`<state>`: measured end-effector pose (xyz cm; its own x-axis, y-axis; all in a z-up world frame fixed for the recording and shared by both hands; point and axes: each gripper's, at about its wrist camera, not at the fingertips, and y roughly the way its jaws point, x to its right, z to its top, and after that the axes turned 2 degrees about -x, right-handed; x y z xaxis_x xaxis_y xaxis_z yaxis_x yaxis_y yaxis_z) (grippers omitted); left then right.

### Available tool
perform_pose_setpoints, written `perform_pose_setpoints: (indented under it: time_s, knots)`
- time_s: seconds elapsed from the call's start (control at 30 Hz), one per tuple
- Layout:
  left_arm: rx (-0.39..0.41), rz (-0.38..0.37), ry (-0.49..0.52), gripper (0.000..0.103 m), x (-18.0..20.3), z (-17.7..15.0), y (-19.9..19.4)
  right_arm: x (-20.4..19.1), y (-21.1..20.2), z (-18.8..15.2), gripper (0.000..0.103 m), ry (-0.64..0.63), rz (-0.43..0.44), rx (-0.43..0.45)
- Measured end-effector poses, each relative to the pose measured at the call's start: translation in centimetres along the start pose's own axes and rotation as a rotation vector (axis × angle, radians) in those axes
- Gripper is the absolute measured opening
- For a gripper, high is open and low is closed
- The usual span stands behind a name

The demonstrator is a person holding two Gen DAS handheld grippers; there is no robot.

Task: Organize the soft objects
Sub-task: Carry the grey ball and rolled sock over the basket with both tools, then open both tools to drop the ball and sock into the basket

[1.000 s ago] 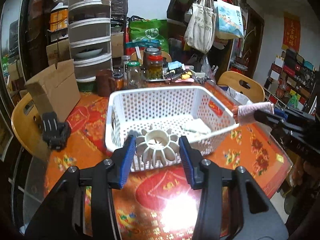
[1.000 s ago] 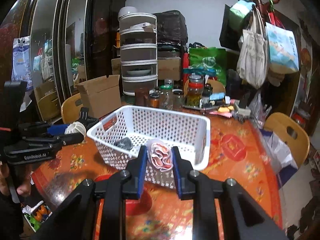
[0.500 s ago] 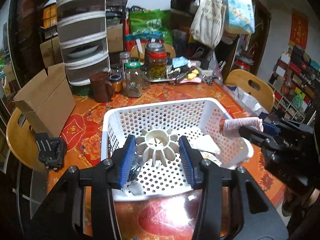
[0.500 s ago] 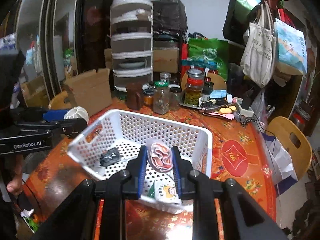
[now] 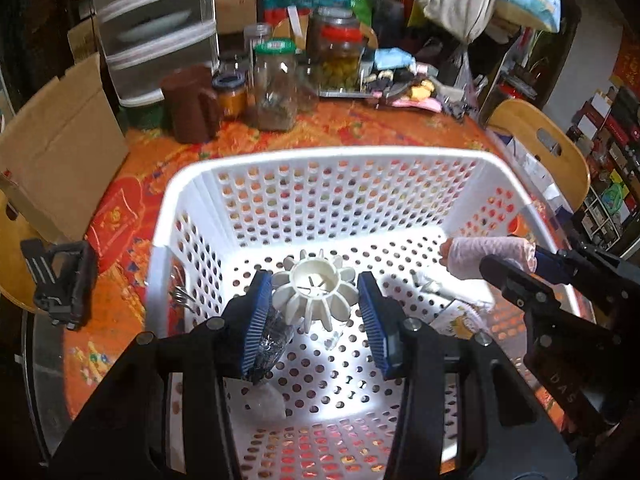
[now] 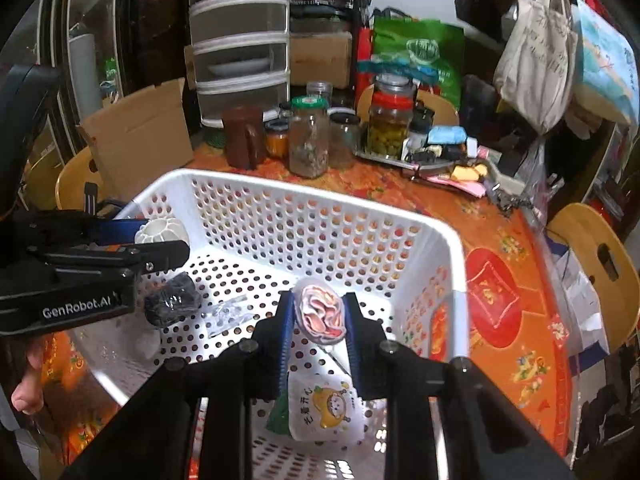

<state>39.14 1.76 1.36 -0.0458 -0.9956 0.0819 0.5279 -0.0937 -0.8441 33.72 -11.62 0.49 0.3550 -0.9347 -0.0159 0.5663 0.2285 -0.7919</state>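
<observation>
Now hanging over the white basket (image 5: 256, 168) interior, having come in from short of its near rim: left tool (image 5: 316, 312) clenching ribbed white piece (image 5: 316, 292), right tool (image 6: 318, 320) clenching pink roll (image 6: 322, 314); nearing release inside.

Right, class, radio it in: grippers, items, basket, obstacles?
Left gripper shut on white ribbed piece, over basket. Right gripper shut on pink rolled cloth, also over basket. Packets already inside; nothing blocking.
</observation>
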Motion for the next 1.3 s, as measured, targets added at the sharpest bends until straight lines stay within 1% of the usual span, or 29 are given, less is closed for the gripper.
perform_pose_setpoints:
  time_s: [0.1, 0.3, 0.57, 0.6, 0.63, 0.67, 0.73, 0.77, 0.8, 0.83, 0.87, 0.9, 0.93, 0.97, 1.0, 1.03, 1.07, 1.1, 1.13, 1.2, 1.3]
  knots:
    - [-0.028, 0.004, 0.007, 0.042, -0.1, -0.2, 1.5, -0.4, 1.1, -0.2, 0.022, -0.009, 0.003, -0.024]
    - [-0.074, 0.013, 0.008, 0.042, 0.0, -0.5, 3.2, -0.8, 2.1, -0.5, 0.022, -0.019, -0.003, -0.051]
    - [-0.079, 0.018, 0.004, 0.043, 0.1, -0.9, 3.0, -0.4, 2.3, -0.9, 0.023, -0.01, -0.001, -0.059]
    - [-0.076, 0.012, 0.002, 0.045, 0.1, -1.0, 2.9, -0.4, 2.2, -0.9, 0.023, -0.01, 0.001, -0.058]
    - [-0.076, 0.005, -0.002, 0.051, 0.1, -1.0, 2.9, -0.4, 2.1, -0.9, 0.023, -0.006, 0.002, -0.053]
    - [-0.074, 0.003, -0.003, 0.053, 0.1, -1.0, 2.9, -0.3, 1.9, -1.0, 0.023, -0.004, 0.001, -0.048]
    - [-0.057, 0.01, -0.003, 0.062, 0.2, -1.1, 2.6, -0.3, 1.6, -1.0, 0.023, 0.0, 0.012, -0.039]
    - [-0.048, 0.005, -0.004, 0.065, 0.2, -1.1, 2.3, -0.2, 1.3, -1.1, 0.024, 0.005, 0.019, -0.029]
    - [-0.04, -0.006, -0.006, 0.069, 0.2, -1.1, 2.0, -0.1, 1.0, -1.1, 0.026, 0.008, 0.021, -0.021]
    - [-0.034, -0.013, -0.007, 0.076, 0.2, -1.2, 1.7, 0.0, 0.7, -1.2, 0.027, 0.012, 0.023, -0.014]
    - [-0.023, -0.014, -0.007, 0.08, 0.2, -1.2, 1.2, 0.2, 0.3, -1.2, 0.034, 0.018, 0.026, -0.006]
    - [-0.007, -0.012, -0.005, 0.086, 0.2, -1.3, 0.5, 0.3, -0.2, -1.3, 0.048, 0.023, 0.022, 0.002]
    - [0.01, -0.014, 0.001, 0.09, 0.2, -1.5, -0.3, 0.4, -0.8, -1.4, 0.056, 0.025, 0.015, 0.016]
    - [0.023, -0.017, 0.006, 0.092, 0.2, -1.6, -1.0, 0.5, -1.4, -1.5, 0.066, 0.022, 0.012, 0.028]
    - [0.042, -0.018, 0.011, 0.095, 0.2, -1.9, -2.0, 0.5, -2.2, -1.7, 0.072, 0.019, 0.008, 0.042]
    - [0.058, -0.015, 0.015, 0.1, 0.2, -2.1, -2.9, 0.6, -2.9, -1.9, 0.074, 0.019, 0.008, 0.054]
    - [0.08, -0.009, 0.02, 0.102, 0.1, -2.7, -4.2, 0.6, -3.9, -2.3, 0.078, 0.016, 0.005, 0.066]
    - [0.096, -0.006, 0.024, 0.103, 0.1, -3.1, -5.1, 0.5, -4.5, -2.6, 0.083, 0.012, -0.001, 0.072]
    - [0.116, -0.002, 0.033, 0.103, 0.0, -3.8, -6.4, 0.4, -5.4, -3.0, 0.086, 0.002, -0.007, 0.084]
    - [0.155, 0.011, 0.05, 0.103, -0.1, -5.3, -8.6, 0.2, -7.2, -4.0, 0.097, -0.011, -0.018, 0.119]
    - [0.209, 0.042, 0.068, 0.103, -0.4, -8.2, -12.0, -0.3, -10.1, -5.9, 0.098, -0.021, -0.029, 0.16]
